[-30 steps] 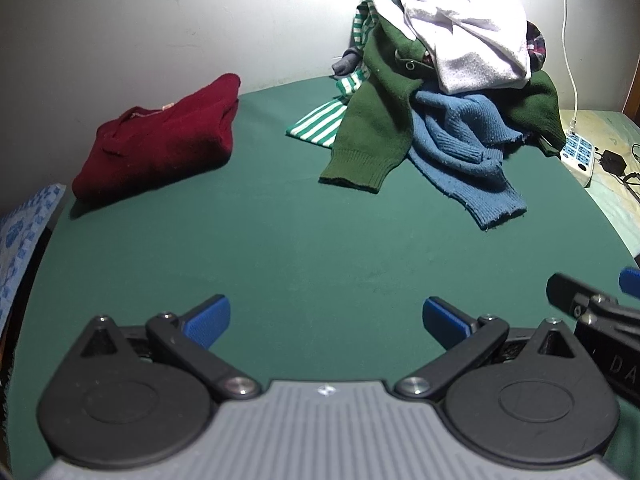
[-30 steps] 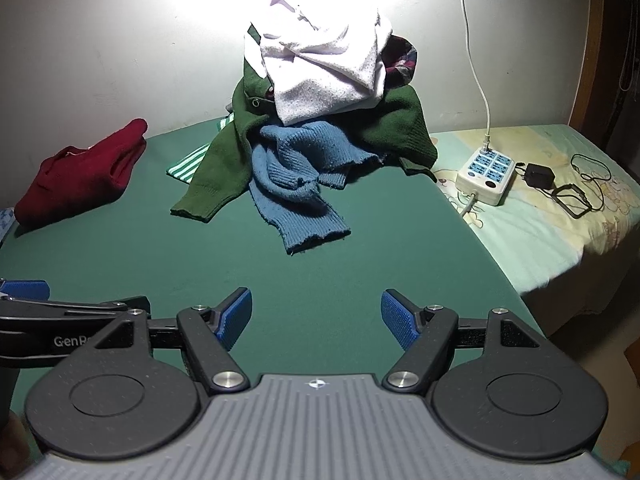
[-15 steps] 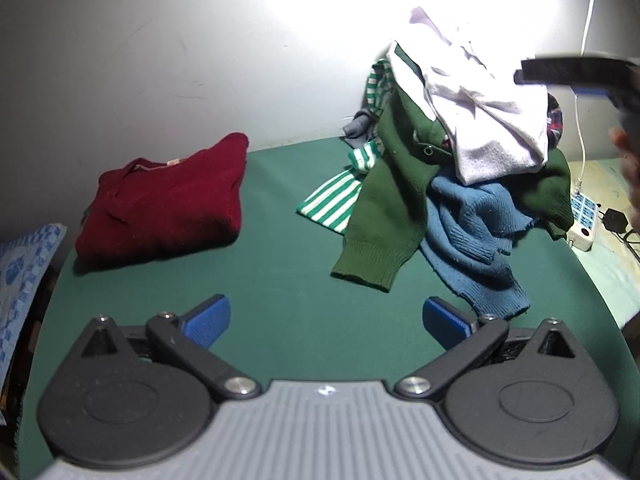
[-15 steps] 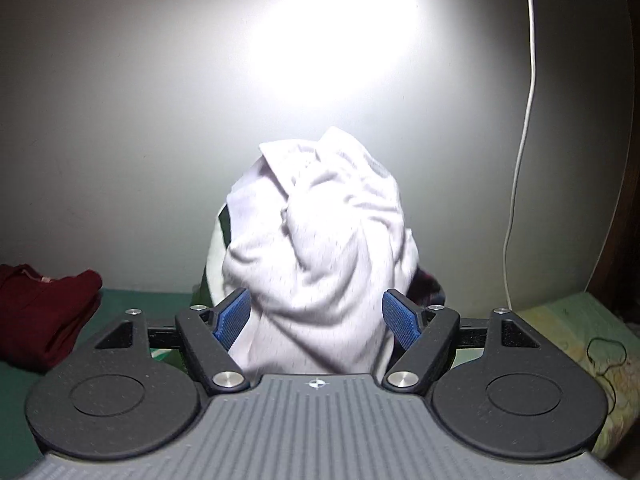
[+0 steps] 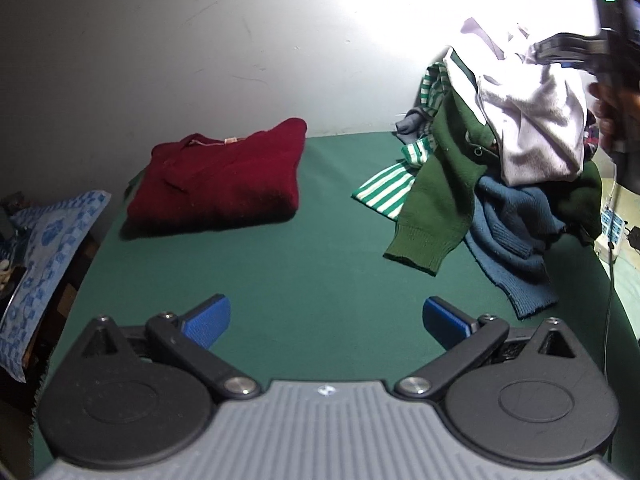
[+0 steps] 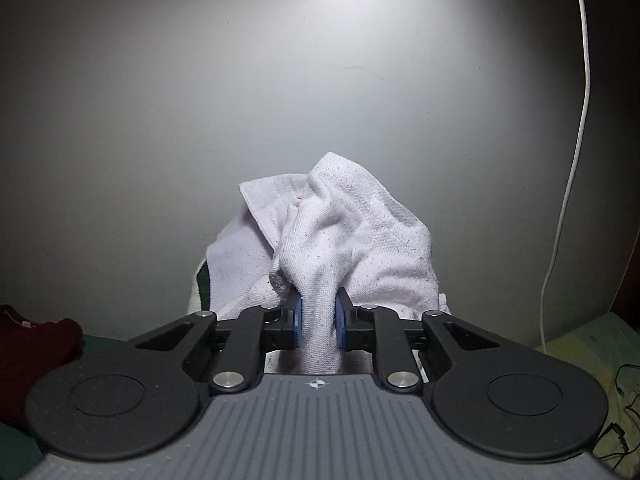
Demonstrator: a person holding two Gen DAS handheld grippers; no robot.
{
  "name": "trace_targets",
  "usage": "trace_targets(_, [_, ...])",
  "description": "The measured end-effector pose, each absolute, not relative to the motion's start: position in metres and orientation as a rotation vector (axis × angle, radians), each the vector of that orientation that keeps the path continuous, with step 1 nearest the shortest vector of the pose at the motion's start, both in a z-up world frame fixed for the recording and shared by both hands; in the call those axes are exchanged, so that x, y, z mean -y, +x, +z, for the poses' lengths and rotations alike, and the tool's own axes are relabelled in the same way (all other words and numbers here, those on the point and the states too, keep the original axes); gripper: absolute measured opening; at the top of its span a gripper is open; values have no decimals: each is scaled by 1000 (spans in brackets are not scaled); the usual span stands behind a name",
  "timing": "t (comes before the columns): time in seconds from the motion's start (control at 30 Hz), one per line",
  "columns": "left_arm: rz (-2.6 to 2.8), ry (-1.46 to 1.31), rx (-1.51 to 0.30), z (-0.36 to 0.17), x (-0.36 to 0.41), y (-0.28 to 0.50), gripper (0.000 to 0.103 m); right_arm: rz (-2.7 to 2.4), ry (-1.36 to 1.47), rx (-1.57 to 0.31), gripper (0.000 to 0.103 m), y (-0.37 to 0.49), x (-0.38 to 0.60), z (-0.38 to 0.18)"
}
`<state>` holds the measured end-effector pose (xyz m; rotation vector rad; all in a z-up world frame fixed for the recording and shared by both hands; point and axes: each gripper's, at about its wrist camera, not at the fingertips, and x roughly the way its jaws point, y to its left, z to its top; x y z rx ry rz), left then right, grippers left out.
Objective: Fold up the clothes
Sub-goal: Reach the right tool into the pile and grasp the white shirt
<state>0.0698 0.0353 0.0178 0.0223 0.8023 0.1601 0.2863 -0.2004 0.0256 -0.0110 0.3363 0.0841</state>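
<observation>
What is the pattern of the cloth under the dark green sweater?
Green and white stripes: the striped cloth shows best in the left wrist view.

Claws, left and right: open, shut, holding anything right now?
Left claw: open, holding nothing, above the green surface.
Right claw: shut on a fold of the white garment at the top of the clothes pile.

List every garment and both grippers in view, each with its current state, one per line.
Right gripper: shut on white garment.
Left gripper: open, holding nothing, over the green table.
White garment: crumpled, on top of the pile, pinched.
Red sweater: folded, lying flat.
Green sweater: unfolded, in the pile.
Blue sweater: unfolded, under the pile.
Striped garment: unfolded, partly buried.
</observation>
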Motion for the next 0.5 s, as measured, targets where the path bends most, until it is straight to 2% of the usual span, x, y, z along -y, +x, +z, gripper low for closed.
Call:
trace_targets(0.3, [40, 3, -785, 12, -11, 93, 102, 302, -14, -399, 16, 162, 234, 28])
trace_targets(0.5, [-18, 2, -811, -4, -7, 84, 102, 397, -31, -563, 13, 71, 250, -17])
